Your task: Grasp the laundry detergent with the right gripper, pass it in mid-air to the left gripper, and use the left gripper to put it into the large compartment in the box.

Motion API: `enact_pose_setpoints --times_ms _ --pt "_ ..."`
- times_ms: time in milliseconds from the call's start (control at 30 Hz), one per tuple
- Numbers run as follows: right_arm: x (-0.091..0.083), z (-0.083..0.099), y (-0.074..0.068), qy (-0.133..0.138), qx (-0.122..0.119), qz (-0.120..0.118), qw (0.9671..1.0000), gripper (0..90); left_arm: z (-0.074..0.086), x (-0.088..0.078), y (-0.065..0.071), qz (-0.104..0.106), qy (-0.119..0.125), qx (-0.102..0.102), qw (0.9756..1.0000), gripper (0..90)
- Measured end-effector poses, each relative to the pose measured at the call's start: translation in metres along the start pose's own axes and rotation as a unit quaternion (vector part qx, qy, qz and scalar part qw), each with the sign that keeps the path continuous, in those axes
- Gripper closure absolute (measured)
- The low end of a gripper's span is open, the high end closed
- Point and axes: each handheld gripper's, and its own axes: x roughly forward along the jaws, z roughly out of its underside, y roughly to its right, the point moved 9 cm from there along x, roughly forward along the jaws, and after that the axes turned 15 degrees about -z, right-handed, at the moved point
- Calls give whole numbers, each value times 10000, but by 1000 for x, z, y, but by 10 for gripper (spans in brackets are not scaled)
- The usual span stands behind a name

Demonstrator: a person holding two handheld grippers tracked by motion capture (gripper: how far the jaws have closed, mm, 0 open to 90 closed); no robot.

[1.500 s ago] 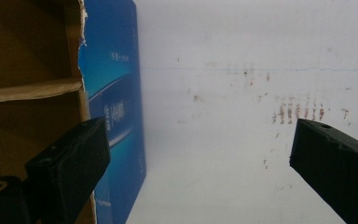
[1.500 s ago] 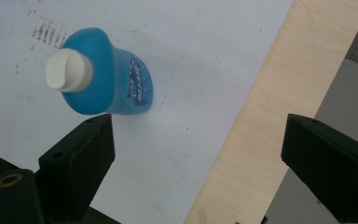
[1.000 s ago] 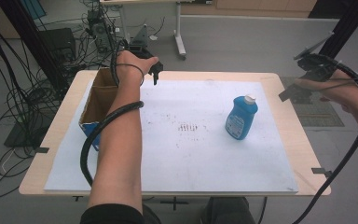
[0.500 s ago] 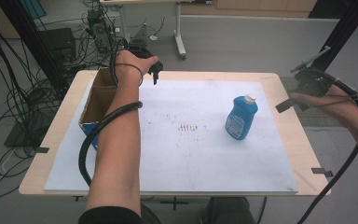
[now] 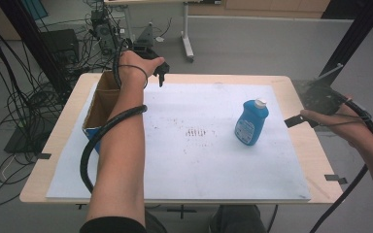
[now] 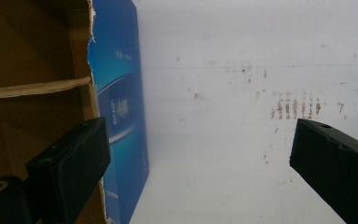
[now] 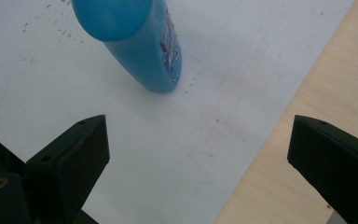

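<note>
**Bottle still untouched as the right claw drops in from the bench's edge**

Bottle (image 5: 251,122), blue with a pale cap, stands upright on the white sheet (image 5: 189,160) toward the right side of the bench (image 5: 301,87), free of both claws. Compared with a second ago, the right claw (image 5: 301,119) has come down and in toward it from beyond the right edge, and its jaws have just been opening, with nothing between them. In the right gripper view they stand spread wide, with the bottle's base ahead of them and bare sheet between. I read this as the approach to a grasp on the bottle, not yet made.

The left claw (image 5: 161,73) has kept its place at the far left of the bench, beside the cardboard box (image 5: 99,104). Its jaws are spread too and hold nothing; in the left gripper view one jaw lies over the box's blue wall (image 6: 121,93), the other over bare sheet.

Room to move: the sheet around the bottle is bare on every side, so the right claw has an open path. The bench's right edge lies close behind that claw. The box sits well apart at the left edge, and the stretch of sheet between it and the bottle is bare apart from a faint stained patch (image 5: 194,132).
</note>
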Motion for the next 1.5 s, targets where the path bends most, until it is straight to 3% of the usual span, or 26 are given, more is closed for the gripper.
enact_pose_setpoints --times_ms 433,733,1167,1500 --pt "37 12 -10 232 -296 -144 9992 50 1 -1 2 6 21 58 10000 55" --pt "49 11 -15 436 -473 -140 9978 50 3 -2 2 -1 37 69 10000 55" --pt "68 7 -20 826 -772 -95 9935 40 2 -3 4 18 105 123 9999 55" --pt "85 1 -19 1150 -863 -102 9896 38 2 -1 4 21 130 87 9999 55"
